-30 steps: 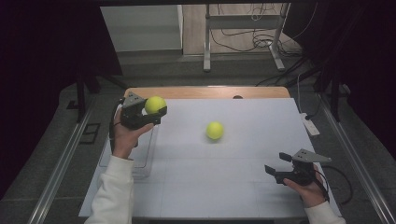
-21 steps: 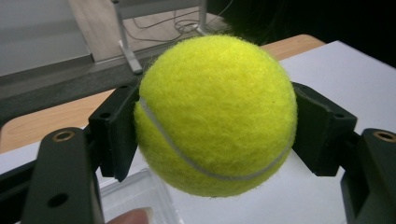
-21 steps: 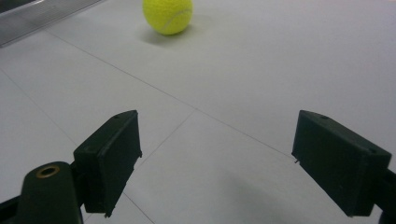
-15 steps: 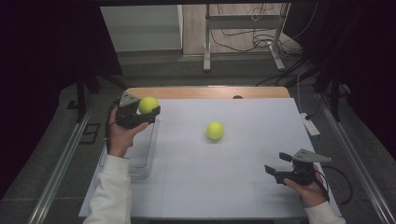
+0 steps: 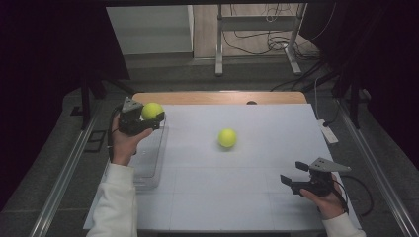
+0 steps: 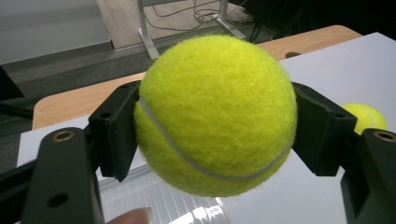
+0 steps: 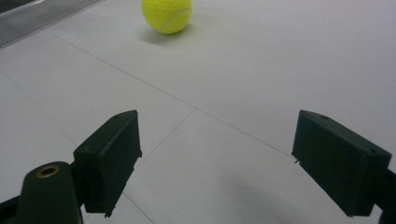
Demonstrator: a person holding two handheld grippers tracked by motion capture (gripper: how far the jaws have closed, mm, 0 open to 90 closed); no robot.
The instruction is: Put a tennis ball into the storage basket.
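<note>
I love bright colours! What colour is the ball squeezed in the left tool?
Fuzzy yellow-green ball with a curved white seam; clearest in the left gripper view.

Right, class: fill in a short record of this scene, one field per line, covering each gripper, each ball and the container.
left gripper: shut on held ball, above the clear bin
right gripper: jaws open, nothing between them, low over the table's near right part
loose ball: lies on the white table, mid-table, apart from both grippers
clear bin: at the table's left edge, contents not discernible
</note>
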